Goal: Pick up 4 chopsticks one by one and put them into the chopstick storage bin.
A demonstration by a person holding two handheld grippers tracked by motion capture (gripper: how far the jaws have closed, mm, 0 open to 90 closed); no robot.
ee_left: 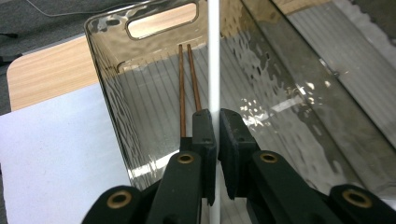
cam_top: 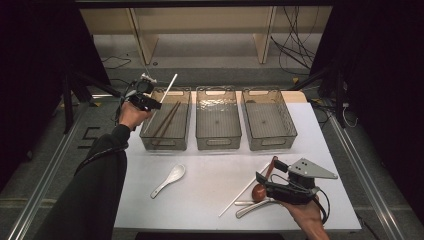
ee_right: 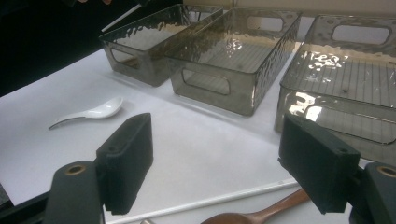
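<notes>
The left gripper (cam_top: 148,102) is clenched on a white chopstick (cam_top: 169,87), held above the left clear bin (cam_top: 165,143) of 3 standing in a row on the white table (cam_top: 210,190). In the left gripper view the jaws pinch that chopstick (ee_left: 214,56) between them; its upper end runs off the top edge of the view and its lower end is cut off at the bottom, behind the jaws. 2 brown chopsticks (ee_left: 187,84) lie in the bin (ee_left: 107,93) below, their near ends hidden by the left jaw. In the high view they (cam_top: 166,120) lie slanted along the bin's floor.

The right gripper (cam_top: 265,181) is released, its jaws wide apart and holding nothing, low over the front right of the table. Just below and between the jaws lie a second white chopstick (ee_right: 219,199) and a brown wooden spoon (ee_right: 261,215); the spoon's bowl is cut off by the bottom edge of the right gripper view. In the high view the gripper covers part of the spoon (cam_top: 259,191), and a metal utensil (cam_top: 252,207) beside it is partly under the hand, so I cannot tell what kind it is.

A white ceramic soup spoon (cam_top: 170,180) lies alone, well apart from the right gripper, in front of the left bin. The middle bin (cam_top: 218,142) and right bin (cam_top: 272,142) look empty. No readable writing shows on the bins or tools.
</notes>
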